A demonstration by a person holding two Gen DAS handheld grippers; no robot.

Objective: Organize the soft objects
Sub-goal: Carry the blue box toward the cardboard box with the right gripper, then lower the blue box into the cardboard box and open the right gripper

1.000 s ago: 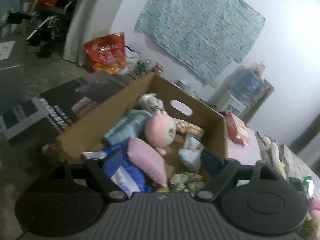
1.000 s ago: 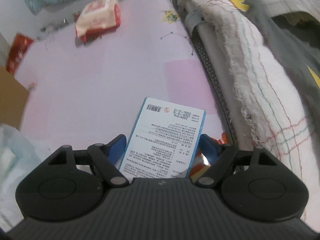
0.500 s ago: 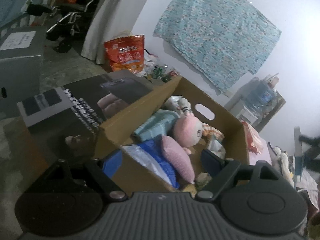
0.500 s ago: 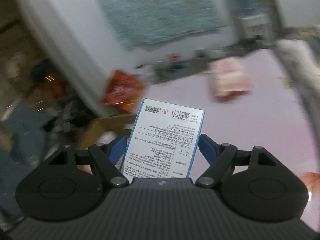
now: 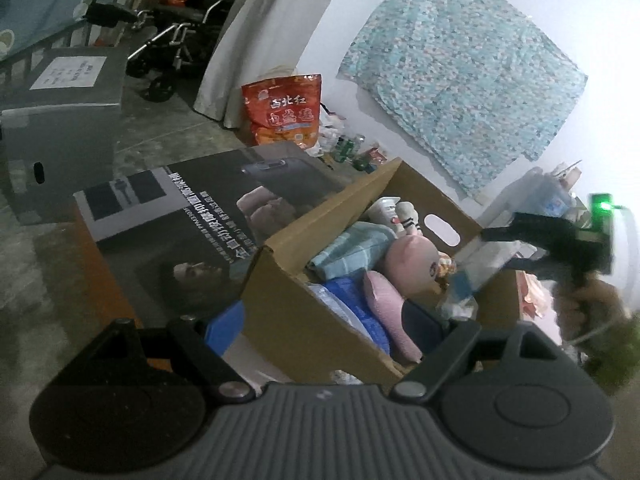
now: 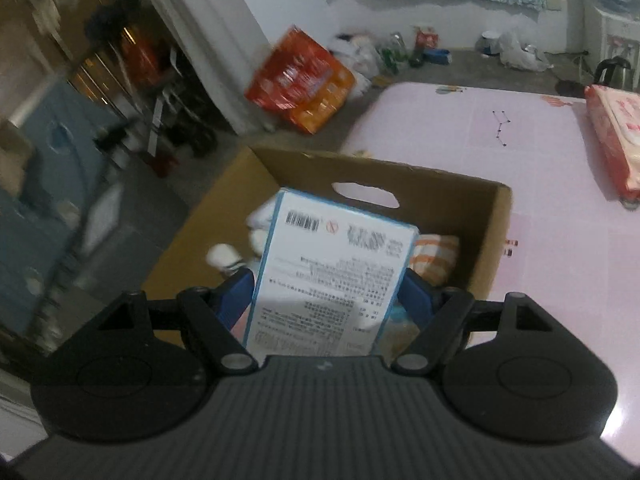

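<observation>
Box [image 6: 320, 168] contents behind held pack [image 6: 332, 272]

You're working in dim, bluish indoor light. The white wall [image 5: 328, 60] is glaring brightest, perhaps from an unseen lamp. Fisheye bending is warping the edges, and motion blur is smearing the right view's left side.

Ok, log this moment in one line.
right gripper: shut on blue-edged white printed pack | over brown cardboard box | left gripper: open
</observation>
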